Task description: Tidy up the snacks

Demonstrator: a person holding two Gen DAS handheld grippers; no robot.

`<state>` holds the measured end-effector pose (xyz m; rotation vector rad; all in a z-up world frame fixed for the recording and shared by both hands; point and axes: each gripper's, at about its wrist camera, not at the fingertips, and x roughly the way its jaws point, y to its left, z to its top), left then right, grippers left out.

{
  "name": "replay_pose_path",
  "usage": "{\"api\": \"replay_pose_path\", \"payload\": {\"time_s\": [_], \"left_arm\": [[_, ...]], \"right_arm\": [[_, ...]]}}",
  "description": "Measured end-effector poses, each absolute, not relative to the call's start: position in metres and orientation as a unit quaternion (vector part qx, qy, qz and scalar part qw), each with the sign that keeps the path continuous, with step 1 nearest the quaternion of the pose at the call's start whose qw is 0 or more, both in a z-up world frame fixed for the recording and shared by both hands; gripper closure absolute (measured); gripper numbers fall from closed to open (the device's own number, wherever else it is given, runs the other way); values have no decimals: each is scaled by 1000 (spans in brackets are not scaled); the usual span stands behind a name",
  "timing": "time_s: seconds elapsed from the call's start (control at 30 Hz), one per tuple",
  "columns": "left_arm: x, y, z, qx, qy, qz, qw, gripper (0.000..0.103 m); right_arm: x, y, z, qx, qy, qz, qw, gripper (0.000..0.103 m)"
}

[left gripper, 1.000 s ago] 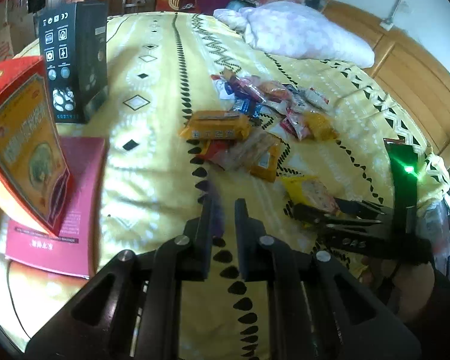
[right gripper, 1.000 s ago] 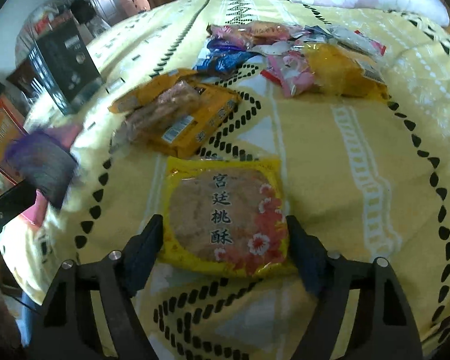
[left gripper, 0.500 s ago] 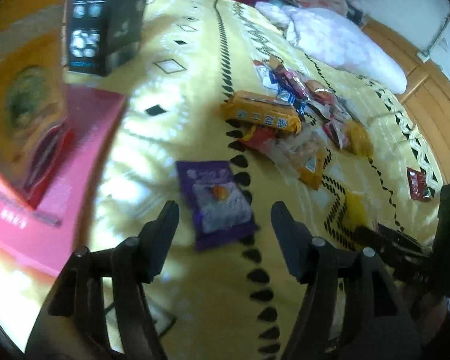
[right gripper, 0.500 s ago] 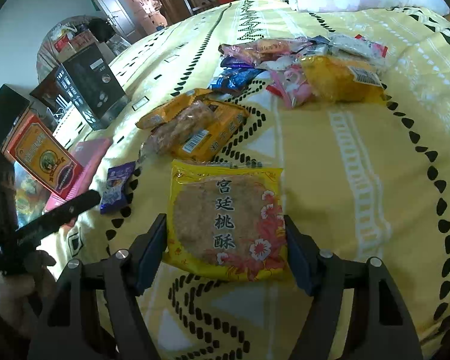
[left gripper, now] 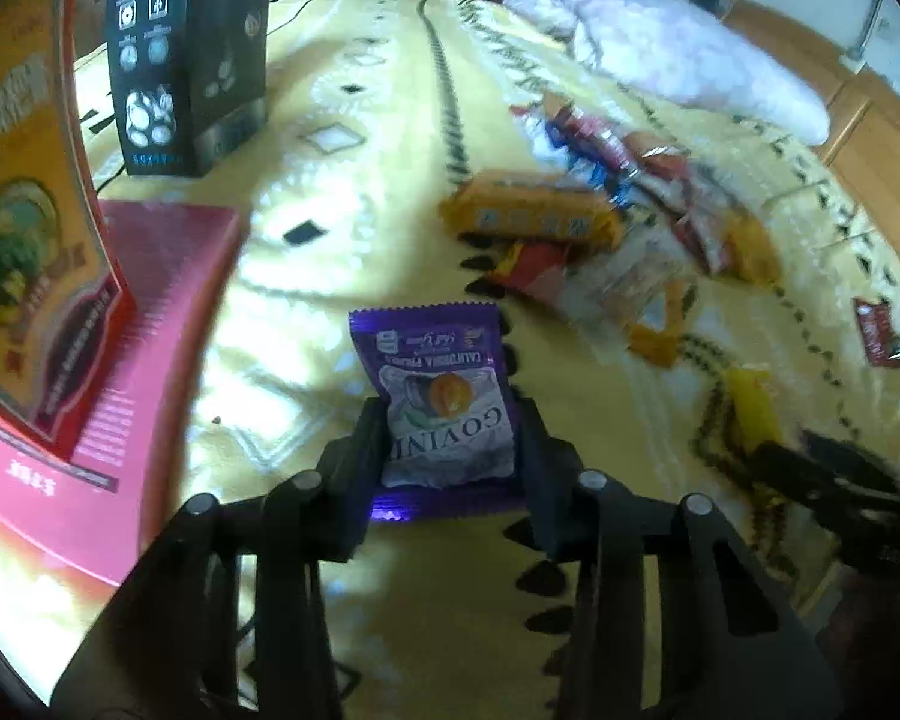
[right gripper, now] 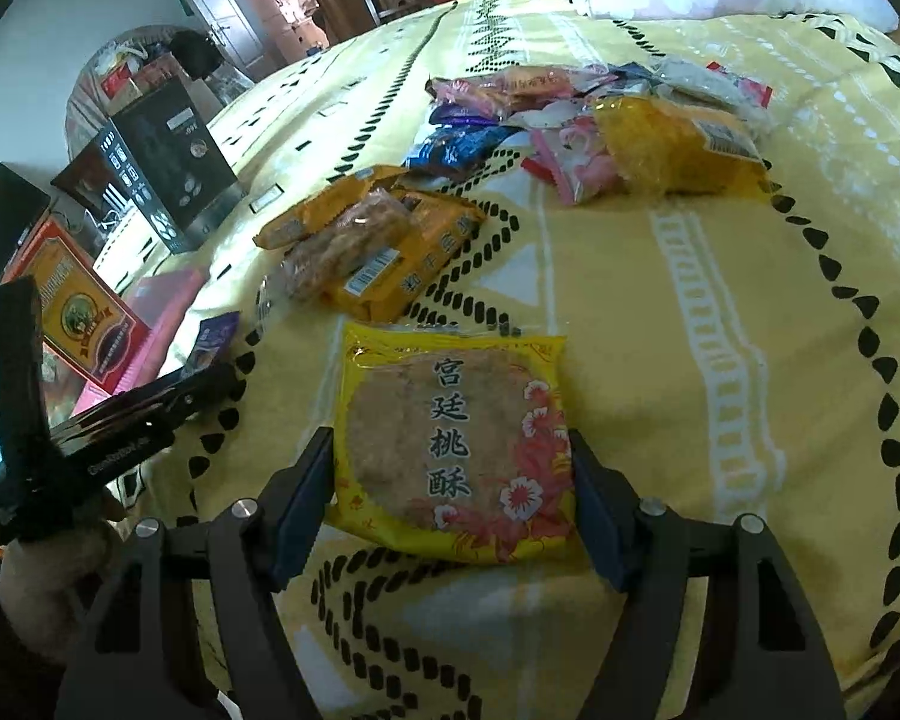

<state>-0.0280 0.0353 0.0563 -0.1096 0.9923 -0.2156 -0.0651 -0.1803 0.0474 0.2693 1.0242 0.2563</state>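
A purple prune packet (left gripper: 432, 360) lies on the yellow bedspread (left gripper: 342, 276). My left gripper (left gripper: 450, 420) is closing on its near half, and both pads press its sides. In the right wrist view the same packet (right gripper: 213, 339) shows at the tip of the left gripper (right gripper: 210, 384). My right gripper (right gripper: 450, 450) straddles a yellow cookie packet (right gripper: 450, 408) that lies flat, with a pad against each side edge. A heap of mixed snack packets (right gripper: 570, 114) lies farther back, and orange biscuit packs (right gripper: 378, 246) lie nearer.
On the left stand a black box (left gripper: 186, 54) and a red-orange box (left gripper: 24, 210), which rests on a flat pink box (left gripper: 138, 360). A white pillow (left gripper: 690, 60) lies at the back. A small red packet (left gripper: 876, 330) sits alone near the bed's right edge.
The left gripper went from shut to wide open with the purple packet on the bed between its fingers. It then sank and closed onto the packet. The right gripper kept still.
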Motion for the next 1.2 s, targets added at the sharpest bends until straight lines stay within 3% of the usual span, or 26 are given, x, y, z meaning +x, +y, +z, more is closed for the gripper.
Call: {"api": "replay_pose_path", "payload": {"time_s": [0.3,0.57,0.87,1.2], "left_arm": [[-48,30,136,-37,403,-140,904,61],[-60,63,218,-33,315,-122,941,61],[-73,176,278,-60,252,-10,966,60],[-87,328,293,-89,249,141,954,60]], "right_arm": [[-66,-183,89,121,449,121,877,27],[-51,-165,166,90,385,145,907,27],[-22,-74,276,48,301,237,923,27],[-7,103,348,3,271,387,881,27]]}}
